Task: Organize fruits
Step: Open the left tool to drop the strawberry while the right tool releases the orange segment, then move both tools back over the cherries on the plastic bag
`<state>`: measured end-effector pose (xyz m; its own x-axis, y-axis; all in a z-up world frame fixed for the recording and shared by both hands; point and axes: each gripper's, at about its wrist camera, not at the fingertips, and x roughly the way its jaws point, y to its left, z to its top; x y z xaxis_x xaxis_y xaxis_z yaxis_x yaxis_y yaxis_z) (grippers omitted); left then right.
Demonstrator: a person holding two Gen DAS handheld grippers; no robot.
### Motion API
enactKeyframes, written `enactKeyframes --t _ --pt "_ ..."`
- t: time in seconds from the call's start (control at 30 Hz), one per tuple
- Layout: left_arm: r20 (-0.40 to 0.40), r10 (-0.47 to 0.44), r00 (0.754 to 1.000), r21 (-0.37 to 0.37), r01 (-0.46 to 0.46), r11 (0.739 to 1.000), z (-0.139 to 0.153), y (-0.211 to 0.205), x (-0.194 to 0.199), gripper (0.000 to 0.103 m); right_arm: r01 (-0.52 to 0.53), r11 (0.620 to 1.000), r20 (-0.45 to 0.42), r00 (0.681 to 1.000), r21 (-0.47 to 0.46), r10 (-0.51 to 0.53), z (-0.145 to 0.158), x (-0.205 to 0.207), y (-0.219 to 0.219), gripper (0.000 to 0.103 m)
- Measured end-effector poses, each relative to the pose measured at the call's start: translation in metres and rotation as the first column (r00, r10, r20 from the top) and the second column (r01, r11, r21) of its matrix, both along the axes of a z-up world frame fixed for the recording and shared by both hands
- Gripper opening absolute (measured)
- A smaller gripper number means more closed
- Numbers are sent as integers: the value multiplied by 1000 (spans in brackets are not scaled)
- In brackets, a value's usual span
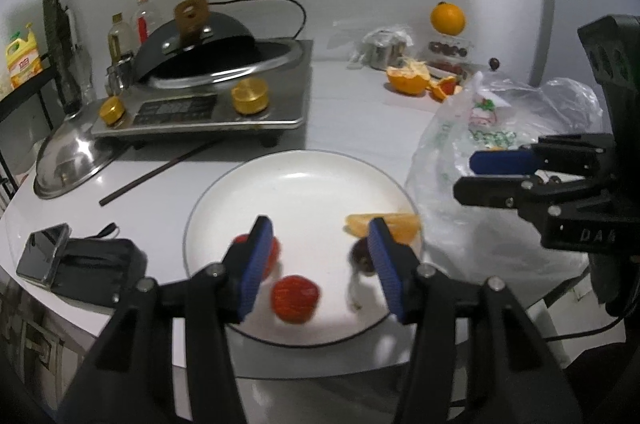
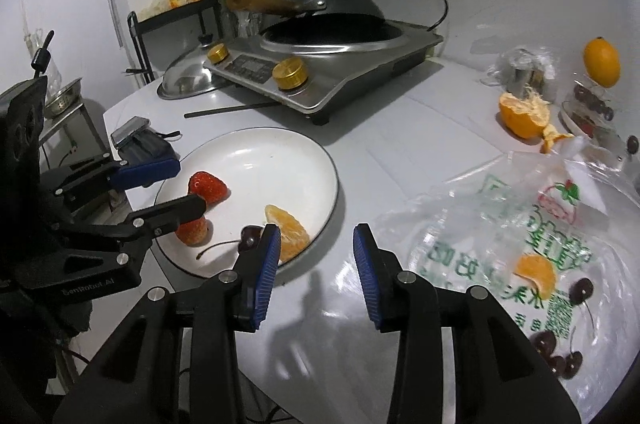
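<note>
A white plate point(image 1: 300, 183) point(image 2: 280, 151) holds two strawberries point(image 1: 295, 299) point(image 2: 206, 185), a dark cherry point(image 1: 360, 258) point(image 2: 250, 236) with its stem, and an orange segment point(image 1: 400, 226) point(image 2: 288, 228). My left gripper point(image 1: 320, 236) point(image 2: 190, 183) hangs open a little above the plate, its blue pads pressing on nothing. To the right, my right gripper point(image 2: 316, 236) point(image 1: 466, 175) is open and empty over the table, between the plate's rim and a clear plastic bag point(image 2: 520, 224) point(image 1: 500, 127). On the bag lie another orange segment point(image 2: 536, 270) and several cherries point(image 2: 560, 356).
An induction cooker point(image 1: 200, 107) with a black wok stands at the back, with a steel lid point(image 1: 68, 159) and a dark chopstick point(image 1: 160, 171) before it. A phone on a black pouch point(image 1: 80, 260) lies left of the plate. A half-peeled orange point(image 2: 524, 115) and a whole orange point(image 2: 601, 63) sit far right.
</note>
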<state>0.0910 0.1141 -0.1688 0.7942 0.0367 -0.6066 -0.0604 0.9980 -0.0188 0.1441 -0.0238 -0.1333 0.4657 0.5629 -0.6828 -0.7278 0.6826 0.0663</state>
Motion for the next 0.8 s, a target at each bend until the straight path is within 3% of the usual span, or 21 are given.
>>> enactKeyframes --t 0.33,0.8 --pt "-1 -49 999 28 49 998 8 -43 3 52 76 997 21 997 25 -76 7 -6 -54 40" --pt "-34 -144 989 45 145 988 11 -106 11 52 183 983 4 983 30 -183 -7 -6 -123 40"
